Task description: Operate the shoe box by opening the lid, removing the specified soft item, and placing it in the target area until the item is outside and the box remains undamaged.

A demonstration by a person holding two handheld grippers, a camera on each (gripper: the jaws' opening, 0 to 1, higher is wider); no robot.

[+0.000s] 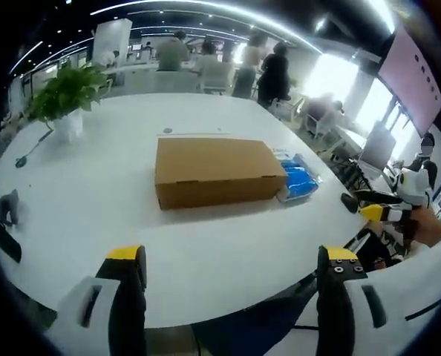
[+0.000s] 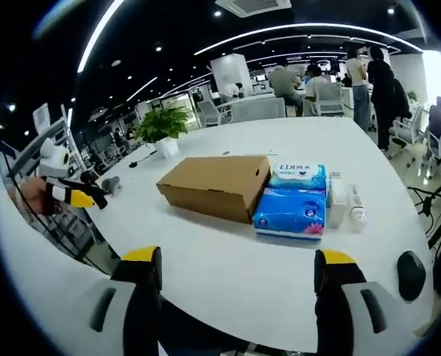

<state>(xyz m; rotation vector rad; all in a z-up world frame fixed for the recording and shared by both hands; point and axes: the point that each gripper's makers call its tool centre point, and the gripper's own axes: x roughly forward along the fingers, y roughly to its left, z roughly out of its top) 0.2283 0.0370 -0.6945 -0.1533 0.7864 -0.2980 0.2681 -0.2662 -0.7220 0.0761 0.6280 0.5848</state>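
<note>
Cardboard is what the shoe box (image 1: 214,170) is made of, and we see it lying flat in the middle of the left gripper view, on the big white desk (image 1: 94,193), with its lid shut. Our left claw (image 1: 232,271) rises from the bottom of that view with its two yellow-tipped jaws spread wide, holding nothing, well apart from the box. Just beside the box, on its right side in the frame, a blue tissue pack (image 1: 298,182) peeks out. At the upper left of the frame a green plant (image 1: 66,90) stands in a white pot, and people (image 1: 274,74) sit and stand at the top, behind the desk. At the right edge we see our other claw, held in a hand. In the right gripper view, the shoe box (image 2: 217,185) sits a little left of the middle. Touching its right end are two blue tissue packs (image 2: 295,200), one behind the other, and just right of them lie some small white boxes (image 2: 345,204). Our right claw (image 2: 239,271) comes up from the bottom of the frame, jaws spread and empty, apart from the box. A black mouse (image 2: 411,274) rests at the lower right. The plant (image 2: 163,124) stands at the upper left.
</note>
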